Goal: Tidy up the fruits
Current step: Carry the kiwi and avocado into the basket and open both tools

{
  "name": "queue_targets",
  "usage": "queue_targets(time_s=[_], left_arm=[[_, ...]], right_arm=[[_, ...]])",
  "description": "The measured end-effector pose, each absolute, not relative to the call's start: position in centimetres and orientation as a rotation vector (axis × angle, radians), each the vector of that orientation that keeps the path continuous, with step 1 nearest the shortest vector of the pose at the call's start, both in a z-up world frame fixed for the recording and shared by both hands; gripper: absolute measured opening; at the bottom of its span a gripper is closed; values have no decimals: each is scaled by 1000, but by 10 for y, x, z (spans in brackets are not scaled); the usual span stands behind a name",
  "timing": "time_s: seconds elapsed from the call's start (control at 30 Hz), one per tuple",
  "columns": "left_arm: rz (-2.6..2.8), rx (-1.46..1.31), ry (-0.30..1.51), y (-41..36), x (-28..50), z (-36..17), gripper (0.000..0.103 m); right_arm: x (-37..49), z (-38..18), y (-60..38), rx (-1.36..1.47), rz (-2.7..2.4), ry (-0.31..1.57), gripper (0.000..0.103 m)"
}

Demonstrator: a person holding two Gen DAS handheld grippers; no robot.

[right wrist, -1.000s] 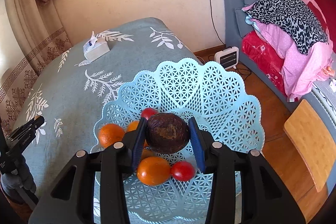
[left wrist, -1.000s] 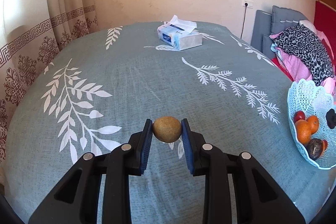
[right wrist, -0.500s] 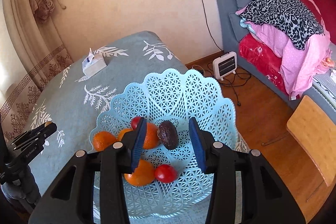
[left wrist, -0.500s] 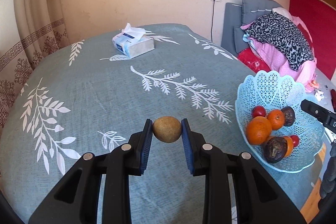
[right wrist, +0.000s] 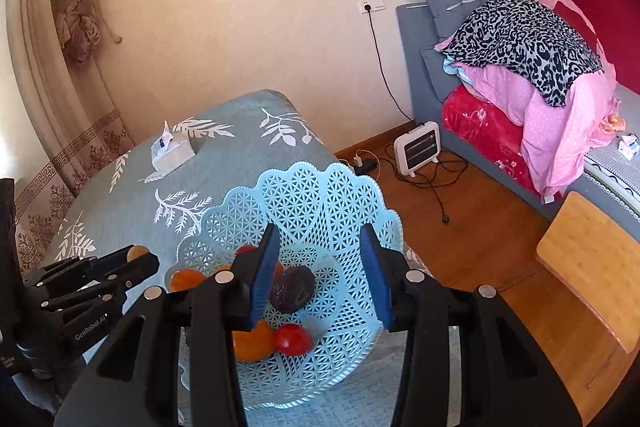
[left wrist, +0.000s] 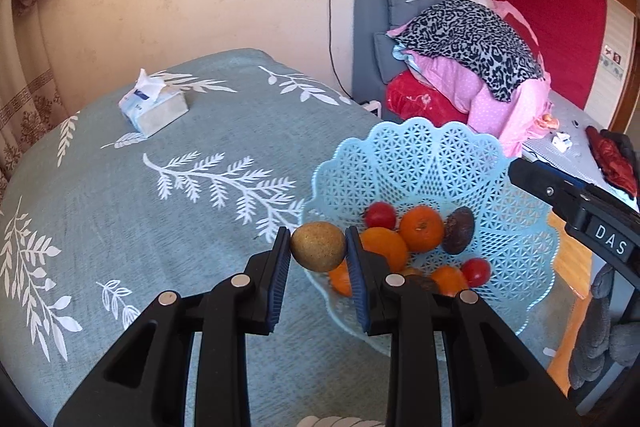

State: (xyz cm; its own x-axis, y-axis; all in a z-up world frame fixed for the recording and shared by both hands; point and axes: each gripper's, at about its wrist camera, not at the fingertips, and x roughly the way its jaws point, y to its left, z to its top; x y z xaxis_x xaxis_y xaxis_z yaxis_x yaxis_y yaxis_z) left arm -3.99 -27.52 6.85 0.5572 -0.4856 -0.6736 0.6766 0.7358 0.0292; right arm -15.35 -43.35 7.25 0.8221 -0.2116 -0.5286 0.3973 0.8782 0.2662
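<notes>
The left gripper (left wrist: 318, 253) has its fingers closed on a small brown fruit (left wrist: 318, 246), pads pressing both sides, and holds it in the air just beside the near rim of the light-blue lattice basket (left wrist: 436, 163). The basket sits on the teal leaf-print tabletop (left wrist: 160, 211), with a tissue box (left wrist: 154, 103) well beyond it toward the wall.

Inside the basket lie several oranges (left wrist: 421, 228), 2 small red fruits (left wrist: 380, 215) and a dark wrinkled fruit (right wrist: 291, 289). The right gripper (right wrist: 318, 275) hangs above the basket with its fingers parted and nothing between the pads; the dark fruit rests in the basket below them.

The step in hand looks like the delivery of the brown fruit. The next move would call for bringing it over the rim, lowering it onto a free patch of lattice beside the oranges, then parting the fingers. The right gripper hanging over the basket could crowd that path.
</notes>
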Motion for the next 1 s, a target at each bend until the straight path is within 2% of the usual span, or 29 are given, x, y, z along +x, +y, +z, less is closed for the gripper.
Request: queue_targets(time_s=[0.43, 0.83, 0.93, 1.0], left_arm=[[-841, 359, 684, -324, -71, 69, 28], [-867, 370, 670, -328, -81, 69, 31], [-856, 362, 659, -324, -82, 71, 46], [-842, 353, 649, -321, -82, 74, 67]], right_arm=[[-163, 72, -444, 416, -350, 491, 43], [-165, 73, -444, 421, -359, 485, 43], [-165, 74, -442, 418, -361, 486, 43], [-166, 74, -441, 420, -363, 486, 43]])
